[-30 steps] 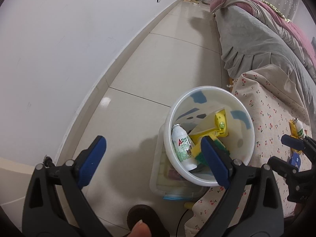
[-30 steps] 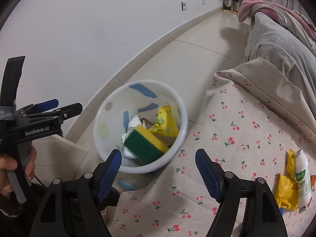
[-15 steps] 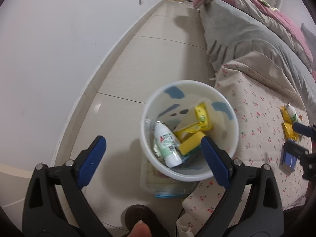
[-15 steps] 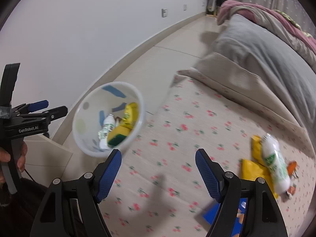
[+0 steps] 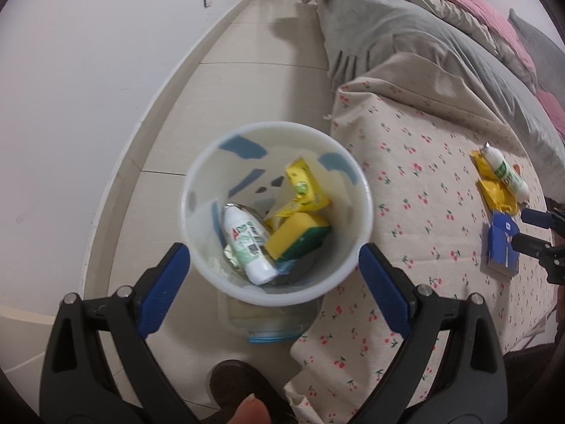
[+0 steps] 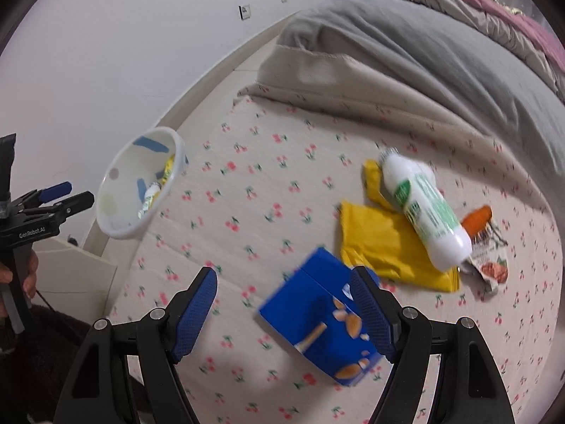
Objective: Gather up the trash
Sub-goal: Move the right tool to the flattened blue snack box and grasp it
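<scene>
A white bin (image 5: 197, 190) stands on the floor beside the bed and holds a white bottle (image 5: 247, 247), a yellow-green sponge (image 5: 293, 236) and a yellow wrapper (image 5: 303, 187). My left gripper (image 5: 272, 258) hovers open above its near rim, touching nothing. On the cherry-print sheet lie a blue box (image 6: 317, 318), yellow wrappers (image 6: 381, 247), a white bottle with green print (image 6: 423, 208) and an orange-red packet (image 6: 487, 247). My right gripper (image 6: 284, 279) is open just over the blue box, whose right part lies under the right finger. The picture is blurred there.
A clear plastic container (image 5: 272, 325) sits under the bin. A white wall runs along the left and a tiled floor strip (image 5: 247, 88) lies between it and the bed. A grey blanket (image 6: 406, 53) is heaped at the far end of the bed. A dark shoe (image 5: 240, 378) is below the bin.
My right gripper has swung away from the bin and across the bed to the blue box. My left gripper has shifted so the bin lies centred between its fingers. Both stayed open.
</scene>
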The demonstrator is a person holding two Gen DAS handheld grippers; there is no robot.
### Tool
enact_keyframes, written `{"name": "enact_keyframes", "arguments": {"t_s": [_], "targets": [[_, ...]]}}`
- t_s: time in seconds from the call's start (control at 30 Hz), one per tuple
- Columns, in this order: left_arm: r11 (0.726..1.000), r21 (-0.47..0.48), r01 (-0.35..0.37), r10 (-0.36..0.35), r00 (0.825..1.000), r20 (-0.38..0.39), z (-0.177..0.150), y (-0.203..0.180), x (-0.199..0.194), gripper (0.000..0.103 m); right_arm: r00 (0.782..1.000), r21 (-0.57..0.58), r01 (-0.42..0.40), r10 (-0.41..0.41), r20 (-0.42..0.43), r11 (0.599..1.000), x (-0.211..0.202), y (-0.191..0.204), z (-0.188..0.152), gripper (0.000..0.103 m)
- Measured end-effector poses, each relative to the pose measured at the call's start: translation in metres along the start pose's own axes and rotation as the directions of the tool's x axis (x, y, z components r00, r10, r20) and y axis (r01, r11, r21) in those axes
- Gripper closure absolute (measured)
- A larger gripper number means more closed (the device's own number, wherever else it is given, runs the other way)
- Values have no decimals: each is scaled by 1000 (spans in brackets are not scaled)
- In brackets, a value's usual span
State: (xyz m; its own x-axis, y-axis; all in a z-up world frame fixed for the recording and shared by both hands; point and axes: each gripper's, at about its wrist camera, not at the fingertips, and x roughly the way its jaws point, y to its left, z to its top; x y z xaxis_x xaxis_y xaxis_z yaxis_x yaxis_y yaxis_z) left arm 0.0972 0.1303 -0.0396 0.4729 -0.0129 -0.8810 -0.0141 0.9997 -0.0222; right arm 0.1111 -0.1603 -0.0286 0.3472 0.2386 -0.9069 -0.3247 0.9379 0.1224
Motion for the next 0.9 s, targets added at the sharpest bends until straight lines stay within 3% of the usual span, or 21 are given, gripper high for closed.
{"name": "enact_keyframes", "arguments": {"t_s": [0.37,0.5,0.7,0.9], "targets": [[1000,27,13,-12,1000,-27,-6,-14,7,7,995,-250,7,-32,-93,968,20,0,-18,24],[1000,25,14,-13,999,-36,-6,-15,10,7,992,-343,19,-61,-114,939,28,3,-24,16],[1000,23,22,-21,999,-44,-6,-16,12,7,982,-394,67,-129,-134,917,38,-1,-30,16],[999,32,22,-20,999,-49,-7,-21,14,7,977,-381,87,-153,-146,921,42,-13,-31,14]]}}
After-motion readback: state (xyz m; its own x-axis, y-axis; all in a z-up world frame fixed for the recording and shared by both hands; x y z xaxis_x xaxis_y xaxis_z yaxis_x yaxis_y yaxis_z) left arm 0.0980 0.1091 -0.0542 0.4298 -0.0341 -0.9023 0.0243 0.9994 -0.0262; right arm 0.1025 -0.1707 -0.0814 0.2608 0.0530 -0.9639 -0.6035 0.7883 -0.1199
